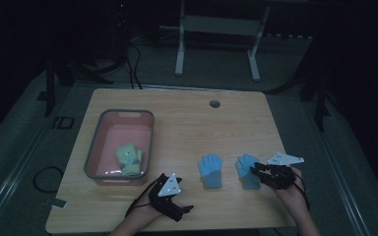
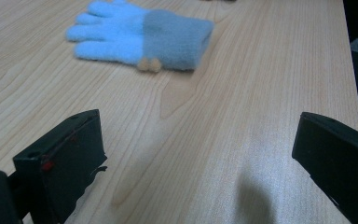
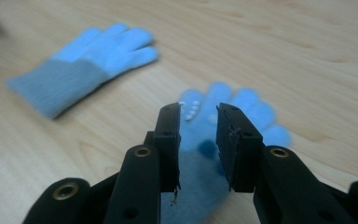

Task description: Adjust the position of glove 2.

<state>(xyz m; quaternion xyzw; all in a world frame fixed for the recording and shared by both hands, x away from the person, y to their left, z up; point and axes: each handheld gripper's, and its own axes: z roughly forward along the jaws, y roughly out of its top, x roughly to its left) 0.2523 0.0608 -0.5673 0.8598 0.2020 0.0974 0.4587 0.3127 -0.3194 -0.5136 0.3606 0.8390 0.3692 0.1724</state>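
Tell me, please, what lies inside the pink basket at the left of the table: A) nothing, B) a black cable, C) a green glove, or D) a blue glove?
C: in the high view a green glove lies in the pink basket, while the two blue gloves rest on the bare table top to its right.

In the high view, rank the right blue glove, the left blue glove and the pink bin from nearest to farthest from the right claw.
1. Right blue glove, directly under the right claw.
2. Left blue glove, toward the table's middle.
3. Pink bin, at the left side.
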